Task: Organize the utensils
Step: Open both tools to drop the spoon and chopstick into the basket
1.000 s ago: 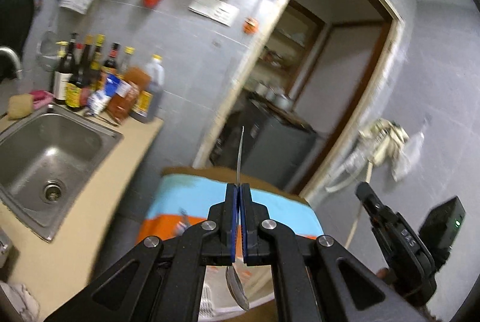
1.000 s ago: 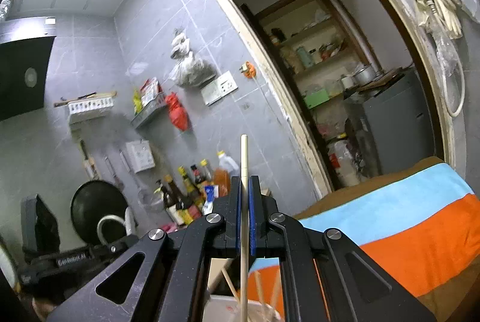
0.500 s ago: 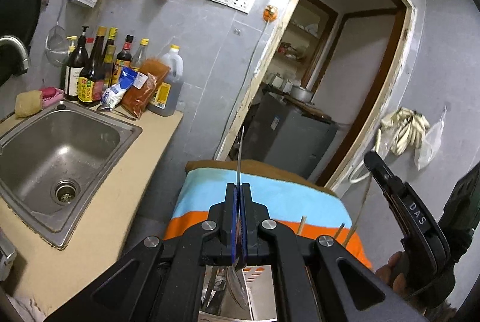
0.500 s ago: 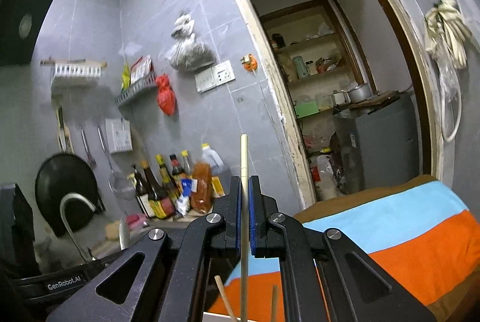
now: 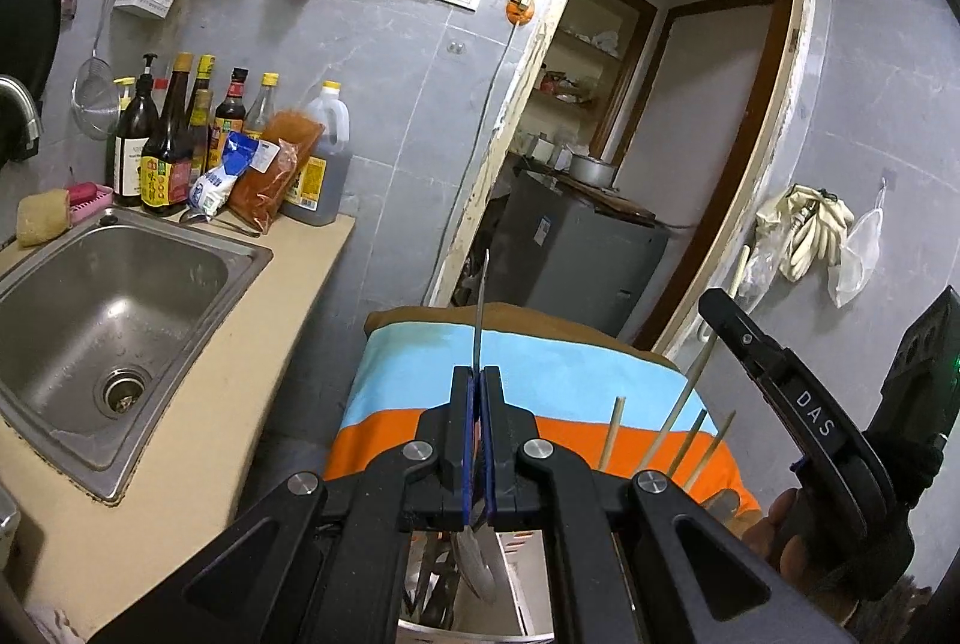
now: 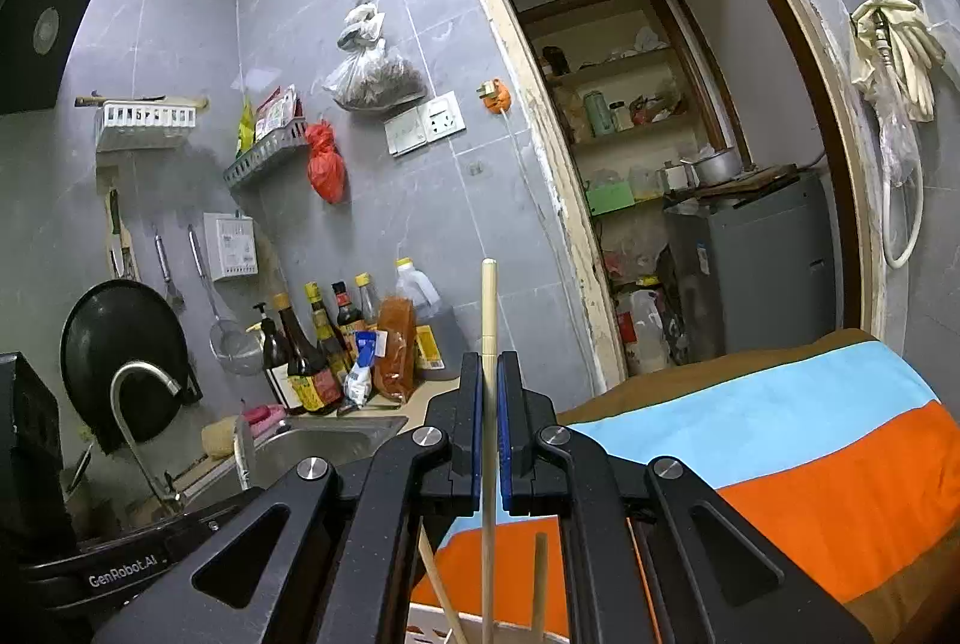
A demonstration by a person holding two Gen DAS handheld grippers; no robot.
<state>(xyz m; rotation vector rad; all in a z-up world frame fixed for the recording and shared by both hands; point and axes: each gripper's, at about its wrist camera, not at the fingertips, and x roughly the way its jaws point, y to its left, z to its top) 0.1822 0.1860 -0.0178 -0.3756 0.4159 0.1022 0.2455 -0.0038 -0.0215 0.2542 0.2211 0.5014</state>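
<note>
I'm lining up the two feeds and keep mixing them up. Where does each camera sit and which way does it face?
Left wrist: on the left tool, shut on a metal spoon; faces sink, doorway; the right tool's hand shows.
Right wrist: on the right tool, shut on a chopstick; faces the tiled wall, doorway; no hand visible.
Shared: sauce bottles, striped cloth, doorway.

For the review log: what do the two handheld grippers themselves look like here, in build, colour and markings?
Both are matt black linkage grippers with silver pivot bolts, triangular cut-outs in the arms and blue pads on the inner finger faces. The left gripper seen from the right wrist bears white "GenRobot.AI" lettering; the right gripper seen from the left wrist reads "DAS". No sleeve shows.
</note>
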